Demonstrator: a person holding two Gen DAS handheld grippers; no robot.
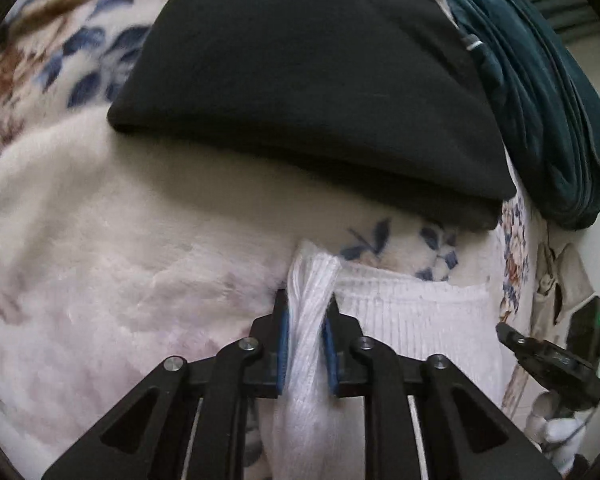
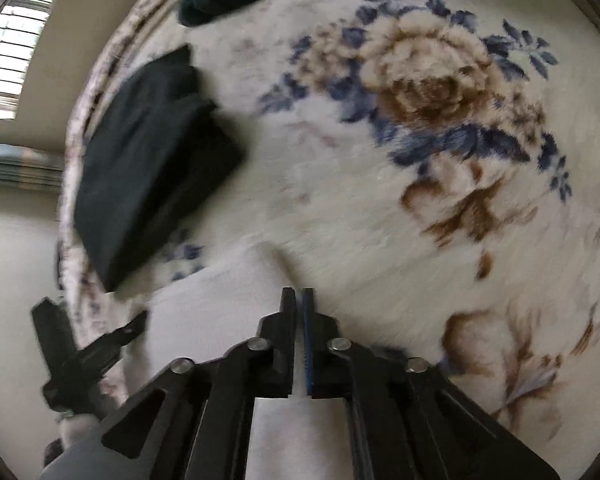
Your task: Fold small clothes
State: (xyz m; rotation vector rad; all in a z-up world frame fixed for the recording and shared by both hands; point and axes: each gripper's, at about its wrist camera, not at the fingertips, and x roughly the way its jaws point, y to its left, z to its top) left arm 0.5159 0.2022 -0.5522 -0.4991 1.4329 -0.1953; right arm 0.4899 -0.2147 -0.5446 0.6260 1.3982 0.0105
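A white ribbed garment (image 1: 412,320) lies on the floral blanket (image 1: 100,240). My left gripper (image 1: 306,312) is shut on a bunched edge of it, and the fabric runs between the blue pads and back under the gripper. In the right wrist view the white garment (image 2: 220,320) spreads below my right gripper (image 2: 298,300), whose jaws stand nearly closed with a thin white strip of cloth between them. The right gripper also shows in the left wrist view (image 1: 540,356) at the far right edge. The left gripper shows in the right wrist view (image 2: 100,340) at the lower left.
A folded black garment (image 1: 308,92) lies on the blanket just beyond the white one; it also shows in the right wrist view (image 2: 148,160). A dark teal cloth pile (image 1: 540,100) lies at the back right. The blanket's edge (image 2: 72,208) drops off at the left.
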